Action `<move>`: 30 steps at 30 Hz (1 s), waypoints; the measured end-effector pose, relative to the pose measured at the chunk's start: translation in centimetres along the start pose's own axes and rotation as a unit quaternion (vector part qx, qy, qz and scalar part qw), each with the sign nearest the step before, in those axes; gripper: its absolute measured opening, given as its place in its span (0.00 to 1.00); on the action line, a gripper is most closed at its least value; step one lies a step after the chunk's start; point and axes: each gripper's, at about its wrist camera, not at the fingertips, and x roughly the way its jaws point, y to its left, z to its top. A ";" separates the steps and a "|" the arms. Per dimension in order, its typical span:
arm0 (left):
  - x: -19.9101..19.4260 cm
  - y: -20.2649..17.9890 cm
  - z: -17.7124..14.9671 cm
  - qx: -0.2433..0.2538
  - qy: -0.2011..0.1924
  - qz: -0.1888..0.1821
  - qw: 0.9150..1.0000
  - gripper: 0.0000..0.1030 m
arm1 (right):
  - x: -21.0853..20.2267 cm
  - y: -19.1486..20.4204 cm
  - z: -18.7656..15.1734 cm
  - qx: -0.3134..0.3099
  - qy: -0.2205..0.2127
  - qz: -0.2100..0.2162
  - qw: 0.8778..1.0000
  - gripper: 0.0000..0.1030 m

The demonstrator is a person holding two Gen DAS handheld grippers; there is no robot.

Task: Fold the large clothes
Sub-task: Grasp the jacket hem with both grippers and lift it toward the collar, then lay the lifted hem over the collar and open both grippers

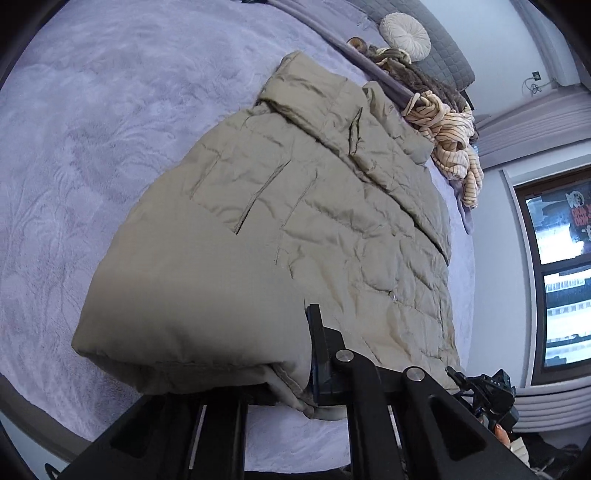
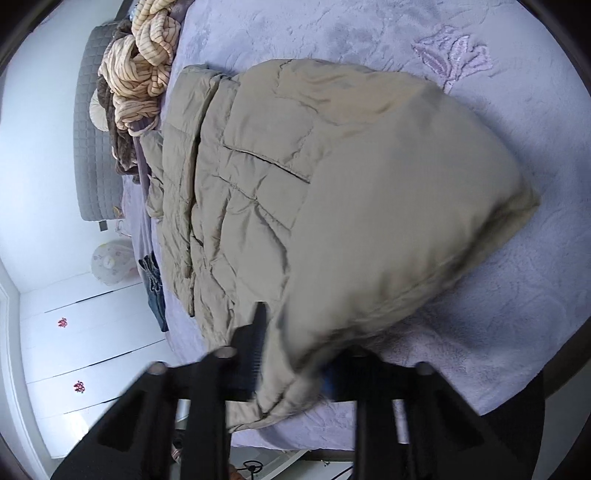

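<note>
A large khaki quilted puffer jacket [image 1: 295, 206] lies on the lilac bed, its lower part doubled over toward the collar. In the left wrist view my left gripper [image 1: 295, 373] is shut on the jacket's near hem, with one black finger [image 1: 319, 343] showing and the other hidden under the fabric. In the right wrist view the jacket [image 2: 332, 206] bulges over my right gripper [image 2: 295, 354], which is shut on its near edge. The left finger [image 2: 258, 332] shows and the right one is covered by cloth. The right view is blurred.
The lilac fleece bedspread [image 1: 92, 166] surrounds the jacket. A striped cream garment [image 1: 450, 136] and a brown one [image 1: 424, 77] are heaped by the grey headboard [image 1: 439, 48] with a round cushion [image 1: 404, 35]. Jeans [image 2: 155, 288] hang at the bed edge. White cupboards [image 2: 92, 350] and a window [image 1: 557, 266] stand beside it.
</note>
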 end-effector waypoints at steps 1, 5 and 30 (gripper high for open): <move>-0.4 -0.4 0.2 0.006 -0.007 0.000 1.000 0.12 | -0.2 0.4 0.2 -0.008 -0.002 -0.002 1.000 0.08; -2.0 -2.7 1.6 0.038 -0.039 0.010 0.998 0.12 | -0.9 4.0 0.8 -0.082 -0.002 -0.015 0.997 0.07; 7.7 -15.9 26.7 0.130 -0.171 0.112 0.970 0.12 | 9.9 32.7 19.7 -0.367 -0.036 -0.071 0.927 0.07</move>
